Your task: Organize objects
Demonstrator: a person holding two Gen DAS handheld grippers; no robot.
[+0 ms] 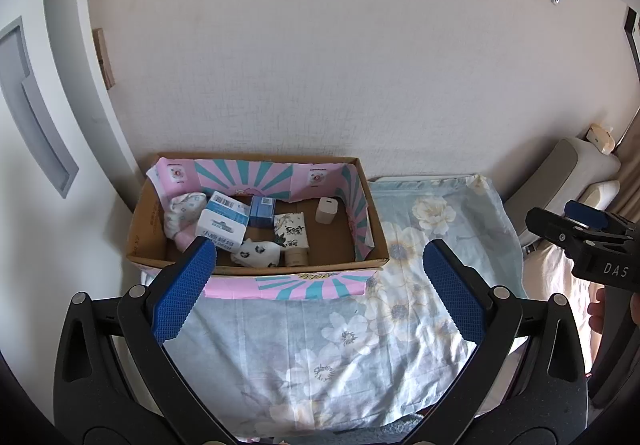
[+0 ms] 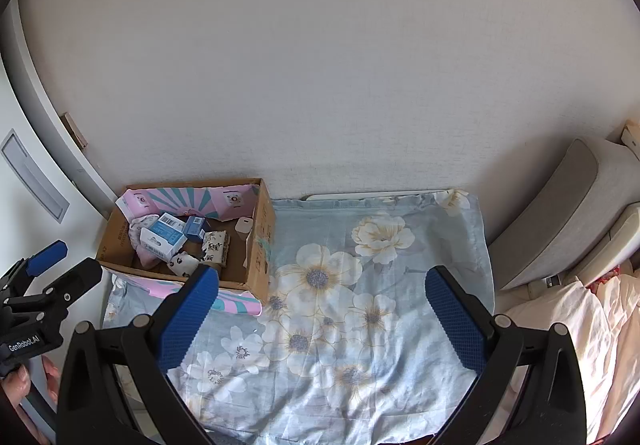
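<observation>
Both my grippers are hanging wide open with nothing in them: the left gripper [image 1: 316,277] and the right gripper [image 2: 322,301], above the floral sheet [image 2: 360,305]. All the stuff sits in the cardboard box [image 1: 140,233] at centre left of the frame, against the wall: a white-blue carton [image 1: 220,227], a small blue box [image 1: 262,211], rolled socks [image 1: 256,253] and a white cube [image 1: 327,210].

Soft, even daylight fills both views; the wall [image 1: 320,45] is bright without glare. Dappled light and faint shadows fall across the floral cloth [image 2: 360,305]. Focus is sharp around the box [image 1: 256,213]. Fisheye distortion bends straight lines, and black vignetting darkens the corners.
</observation>
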